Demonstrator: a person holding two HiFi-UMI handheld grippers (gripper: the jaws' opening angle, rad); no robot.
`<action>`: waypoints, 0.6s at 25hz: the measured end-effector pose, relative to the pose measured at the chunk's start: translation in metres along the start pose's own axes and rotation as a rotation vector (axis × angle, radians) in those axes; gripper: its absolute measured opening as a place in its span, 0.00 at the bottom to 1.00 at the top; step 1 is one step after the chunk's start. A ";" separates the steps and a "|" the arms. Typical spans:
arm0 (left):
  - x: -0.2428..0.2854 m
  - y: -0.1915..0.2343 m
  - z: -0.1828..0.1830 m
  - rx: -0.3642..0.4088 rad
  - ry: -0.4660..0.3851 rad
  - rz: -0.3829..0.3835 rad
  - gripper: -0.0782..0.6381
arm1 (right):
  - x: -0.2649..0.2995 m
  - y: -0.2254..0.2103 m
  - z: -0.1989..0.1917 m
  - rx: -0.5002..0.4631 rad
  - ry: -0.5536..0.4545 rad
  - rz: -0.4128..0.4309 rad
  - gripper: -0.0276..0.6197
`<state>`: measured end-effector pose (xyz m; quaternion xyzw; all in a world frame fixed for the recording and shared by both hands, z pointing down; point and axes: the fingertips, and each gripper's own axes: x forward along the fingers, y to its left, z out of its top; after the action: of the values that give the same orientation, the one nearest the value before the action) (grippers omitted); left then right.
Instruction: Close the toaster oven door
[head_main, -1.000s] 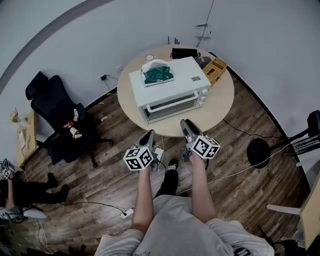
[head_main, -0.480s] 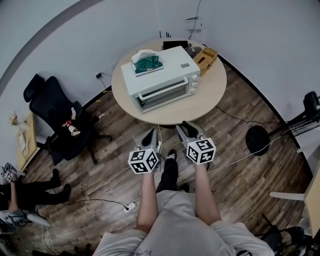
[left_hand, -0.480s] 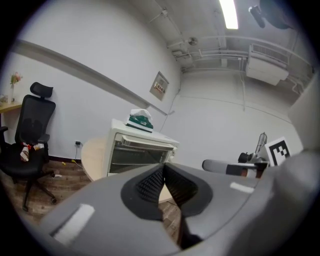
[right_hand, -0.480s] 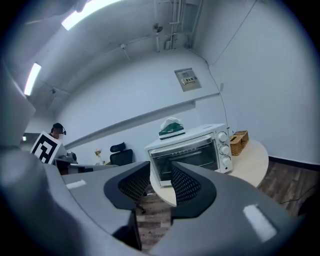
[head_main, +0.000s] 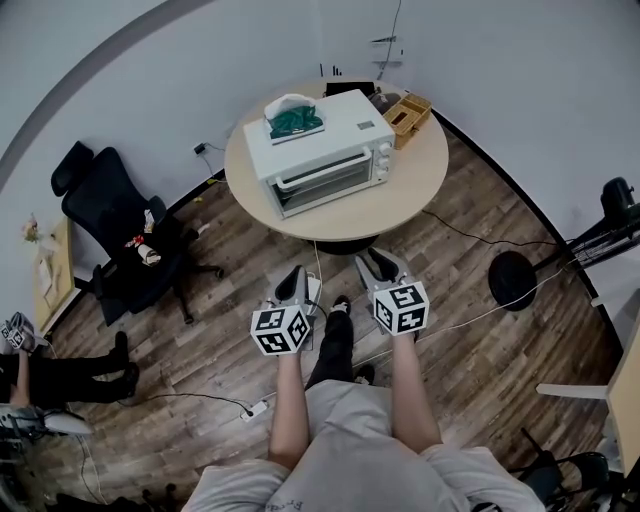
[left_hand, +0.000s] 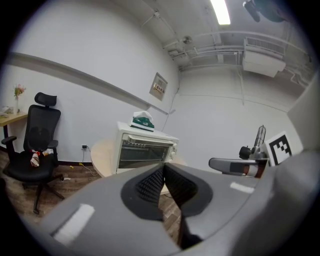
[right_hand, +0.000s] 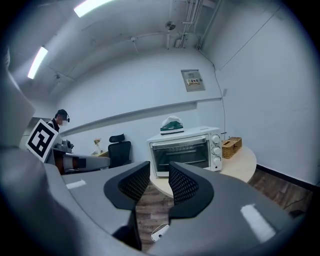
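The white toaster oven (head_main: 318, 152) stands on the round wooden table (head_main: 405, 190), its glass door upright against the front with the handle along the top edge. A green and white object (head_main: 292, 117) lies on its roof. Both grippers hover over the floor, short of the table and apart from the oven. My left gripper (head_main: 296, 272) has its pads meeting at the tips with nothing in them. The right gripper (head_main: 378, 262) is open and empty. The oven (left_hand: 145, 150) fills the middle of the left gripper view, beyond my left gripper (left_hand: 164, 165). It also shows as the oven (right_hand: 182, 149) past my right gripper (right_hand: 159, 175).
A wicker box (head_main: 405, 112) and a black device (head_main: 350, 90) sit behind the oven on the table. A black office chair (head_main: 120, 225) stands at the left, a round black stand base (head_main: 515, 278) at the right. Cables and a power strip (head_main: 255, 408) lie on the wood floor.
Both grippers have drawn back from the table's edge, and the oven and table now sit farther off. The right gripper has rolled about its own axis.
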<state>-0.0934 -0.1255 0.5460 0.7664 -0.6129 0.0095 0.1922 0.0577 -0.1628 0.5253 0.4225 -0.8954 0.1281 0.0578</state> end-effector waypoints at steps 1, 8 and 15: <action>-0.002 0.000 0.001 -0.001 -0.003 0.002 0.19 | -0.002 0.001 0.000 -0.004 0.001 -0.002 0.22; -0.004 -0.014 0.010 0.016 -0.024 -0.010 0.19 | -0.014 0.005 0.002 -0.035 0.000 -0.007 0.22; -0.005 -0.020 0.014 0.029 -0.030 -0.023 0.19 | -0.018 0.007 0.001 -0.049 0.003 -0.015 0.15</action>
<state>-0.0794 -0.1213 0.5259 0.7761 -0.6066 0.0047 0.1721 0.0644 -0.1454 0.5193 0.4276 -0.8949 0.1062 0.0704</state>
